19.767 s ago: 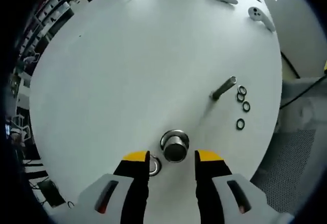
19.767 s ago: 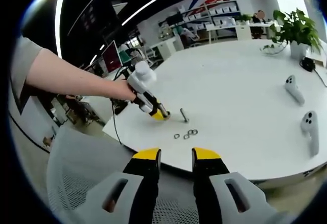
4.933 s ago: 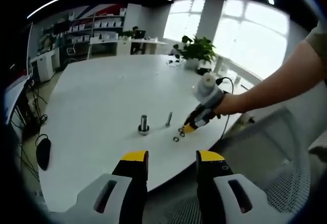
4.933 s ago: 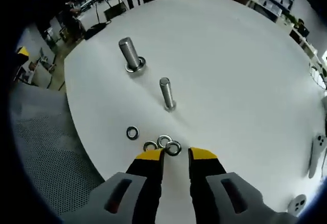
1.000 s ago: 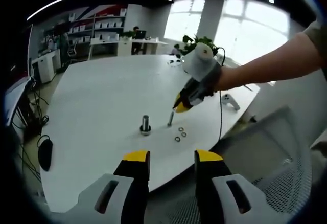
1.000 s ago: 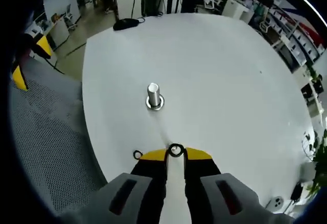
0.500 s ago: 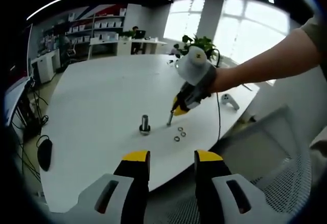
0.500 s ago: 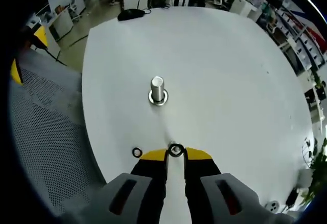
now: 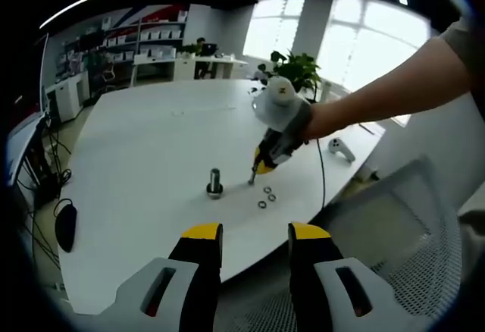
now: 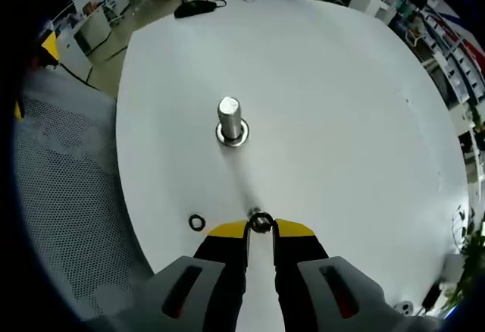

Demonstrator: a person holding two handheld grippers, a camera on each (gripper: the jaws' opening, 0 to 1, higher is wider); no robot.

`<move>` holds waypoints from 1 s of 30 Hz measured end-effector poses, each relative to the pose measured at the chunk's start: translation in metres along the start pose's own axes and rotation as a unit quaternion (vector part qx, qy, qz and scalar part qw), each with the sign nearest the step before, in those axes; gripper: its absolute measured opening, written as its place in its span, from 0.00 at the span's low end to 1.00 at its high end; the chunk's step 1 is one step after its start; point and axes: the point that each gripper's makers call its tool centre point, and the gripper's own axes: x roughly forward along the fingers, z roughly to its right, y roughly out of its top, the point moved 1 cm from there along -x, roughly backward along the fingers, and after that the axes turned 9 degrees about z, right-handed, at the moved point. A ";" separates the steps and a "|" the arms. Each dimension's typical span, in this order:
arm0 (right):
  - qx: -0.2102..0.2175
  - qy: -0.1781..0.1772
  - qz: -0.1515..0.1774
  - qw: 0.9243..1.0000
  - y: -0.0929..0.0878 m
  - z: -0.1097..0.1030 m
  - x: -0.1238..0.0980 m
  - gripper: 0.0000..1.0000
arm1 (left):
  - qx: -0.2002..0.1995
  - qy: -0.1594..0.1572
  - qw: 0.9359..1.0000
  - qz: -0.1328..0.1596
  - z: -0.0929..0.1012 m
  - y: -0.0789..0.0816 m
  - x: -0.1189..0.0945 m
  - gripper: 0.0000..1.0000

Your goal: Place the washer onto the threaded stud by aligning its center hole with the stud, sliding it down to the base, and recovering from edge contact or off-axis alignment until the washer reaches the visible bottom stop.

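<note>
- Holding my right gripper (image 10: pixel 260 230) over the white round table (image 10: pixel 341 120), I see its yellow-tipped jaws closed on a washer (image 10: pixel 261 223), pinched between the tips.
- From the left gripper view, the right gripper (image 9: pixel 264 167) points down at the top of the thin threaded stud (image 9: pixel 251 176); I cannot tell whether the washer touches the stud or whether the hole is over it.
- From the right gripper view, the thin stud is hidden behind the jaw tips and the washer.
- The thick stud (image 10: pixel 229 117) stands upright further in from the table's edge, with a washer-like ring at its base (image 10: pixel 231 136). In the left gripper view this thick stud (image 9: pixel 214 182) stands just beside the thin one.
- One spare washer (image 10: pixel 197 222) lies flat near the table's edge, just beside my right jaw tips. The left gripper view shows the loose washers (image 9: pixel 266 196) lying close together between the thin stud and the near edge.
- My left gripper (image 9: pixel 255 235) hangs off the table, beyond its near edge, jaws parted and holding nothing.
- A mesh chair (image 9: pixel 394 241) stands by the table's edge; a controller (image 9: pixel 341 148) lies on the table behind my right arm (image 9: pixel 394 82).
</note>
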 end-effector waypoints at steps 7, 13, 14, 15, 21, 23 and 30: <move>0.010 0.012 -0.016 1.000 -0.006 0.000 0.012 0.14 | -0.002 0.002 1.000 0.000 -0.001 0.000 0.000 0.32; 0.009 0.017 -0.024 1.000 -0.010 0.001 0.019 0.14 | -0.003 0.003 1.000 -0.002 -0.002 0.000 0.001 0.32; 0.012 0.019 -0.024 0.999 -0.010 0.000 0.020 0.14 | -0.003 0.003 1.000 -0.002 -0.002 0.000 0.001 0.32; 0.015 0.021 -0.023 0.999 -0.011 0.000 0.022 0.14 | -0.003 0.003 1.000 -0.002 -0.002 -0.001 0.001 0.32; 0.016 0.023 -0.036 0.999 -0.019 -0.001 0.027 0.14 | -0.003 0.005 1.000 -0.003 -0.002 -0.001 0.001 0.32; 0.018 0.021 -0.037 0.999 -0.021 -0.001 0.028 0.14 | -0.003 0.005 1.000 -0.003 -0.003 -0.001 0.001 0.32; 0.029 0.011 -0.026 0.999 -0.020 0.002 0.023 0.15 | -0.003 0.008 1.000 -0.001 -0.004 -0.001 0.001 0.32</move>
